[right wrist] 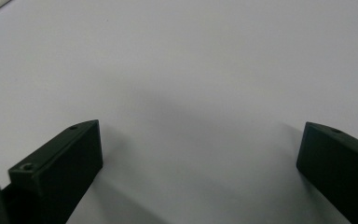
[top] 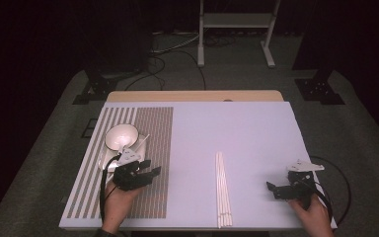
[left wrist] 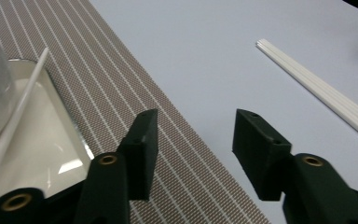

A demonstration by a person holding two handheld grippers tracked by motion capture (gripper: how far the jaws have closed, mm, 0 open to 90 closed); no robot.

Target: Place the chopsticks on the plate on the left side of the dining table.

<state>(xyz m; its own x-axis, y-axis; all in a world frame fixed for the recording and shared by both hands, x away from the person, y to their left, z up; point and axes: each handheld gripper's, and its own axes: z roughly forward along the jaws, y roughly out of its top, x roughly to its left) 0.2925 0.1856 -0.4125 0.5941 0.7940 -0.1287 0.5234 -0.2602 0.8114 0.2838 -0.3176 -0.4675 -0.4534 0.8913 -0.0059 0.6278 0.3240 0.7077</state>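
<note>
- Your left gripper (top: 150, 168) is hovering over the striped mat (top: 155, 128), its jaws standing about half apart with nothing between them.
- Just beside it, a thin white stick (left wrist: 16, 114) is lying slanted across a white dish (left wrist: 42, 140); one end is pointing up past the dish's far corner and the other is running out of the left gripper view at the lower left.
- The stick is looking straight, plain and slim, the same colour as the dish under it.
- A white bowl (top: 121, 136) is sitting at the far side of the dish, touching or overlapping it; you cannot tell which.
- The dish and bowl are lying near the table's (top: 256, 128) left edge, on the mat's left half.
- A bundle of like white sticks (top: 222, 190) is lying lengthwise at mid-table, well apart from both grippers, its near ends reaching close to the front edge.
- Your right gripper (top: 271, 186) is resting low near the front right corner, jaws spread wide and gripping nothing, with bare table under them.
- Open table is stretching between the mat and the bundle, and again between the bundle and your right gripper; the whole far half is offering free room.
</note>
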